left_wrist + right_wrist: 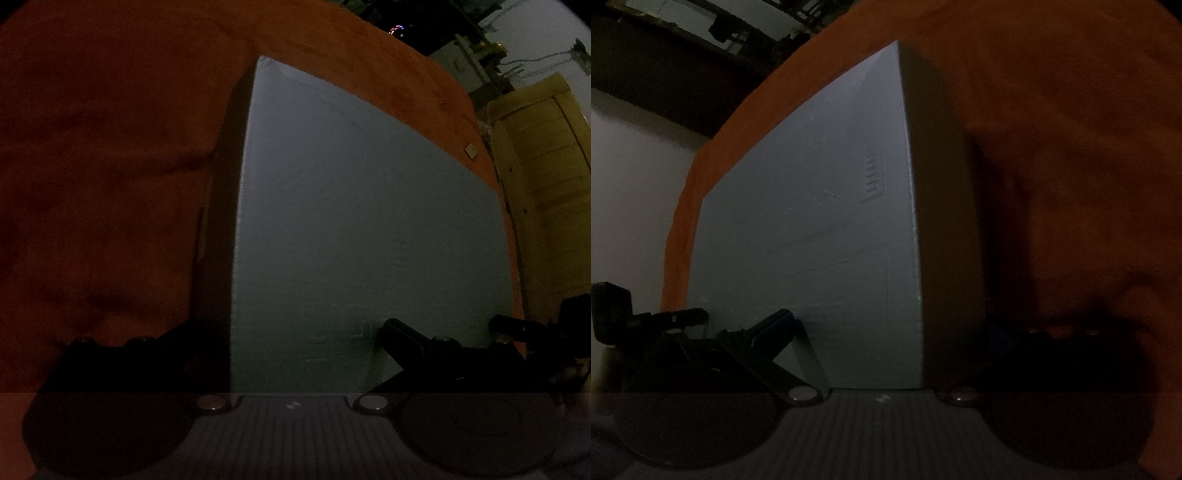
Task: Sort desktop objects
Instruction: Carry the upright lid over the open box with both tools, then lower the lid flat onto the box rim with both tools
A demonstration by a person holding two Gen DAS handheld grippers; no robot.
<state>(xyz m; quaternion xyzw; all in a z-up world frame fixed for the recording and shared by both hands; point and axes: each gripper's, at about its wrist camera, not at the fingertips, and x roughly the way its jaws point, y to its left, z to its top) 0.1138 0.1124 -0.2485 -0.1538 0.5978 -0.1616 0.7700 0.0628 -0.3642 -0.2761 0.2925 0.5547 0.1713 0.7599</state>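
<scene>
Two grippers straddle one big pale box point(369, 221) on the orange cloth point(110, 147): left gripper point(295, 332), right gripper point(886, 325). Grip looks firm, though dim. Next, lift together.

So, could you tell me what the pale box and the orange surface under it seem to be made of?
The pale box looks like matte grey-white card or thin plastic: flat faces, crisp edges, faint embossed lines, scuffs. The dim light leaves it open. The orange surface looks like soft cloth: fuzzy nap, shallow folds, no shine.
</scene>
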